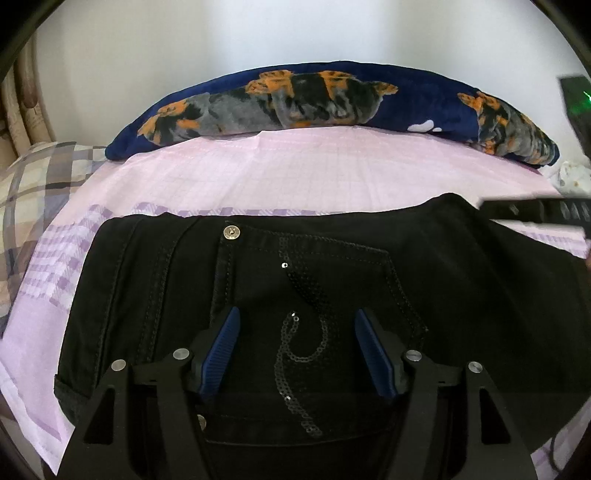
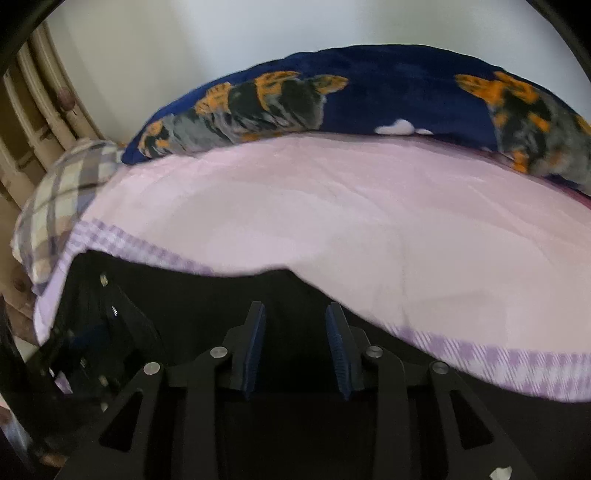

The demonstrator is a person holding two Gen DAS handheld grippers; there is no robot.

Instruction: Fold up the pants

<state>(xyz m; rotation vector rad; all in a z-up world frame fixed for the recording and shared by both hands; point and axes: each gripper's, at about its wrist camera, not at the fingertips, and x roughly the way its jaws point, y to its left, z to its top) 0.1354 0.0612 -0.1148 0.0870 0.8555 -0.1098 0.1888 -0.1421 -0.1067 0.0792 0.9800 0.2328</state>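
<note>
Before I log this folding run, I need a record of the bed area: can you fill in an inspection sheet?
Surface: bed with pink sheet, purple checked border, lightly creased.
Job's things: black pants lying flat, sequined back pocket facing up, silver button near the waistband.
Clutter: plaid pillow at the left edge; navy dog-print blanket along the far side.
Grippers: left tongs open over the pocket, nothing between the pads; right tongs partly open above the pants, pads not pressing on cloth.
Cables: thin dark cord at lower right, unclear what it belongs to.
Surroundings: pale wall; wooden bed frame at left.
</note>
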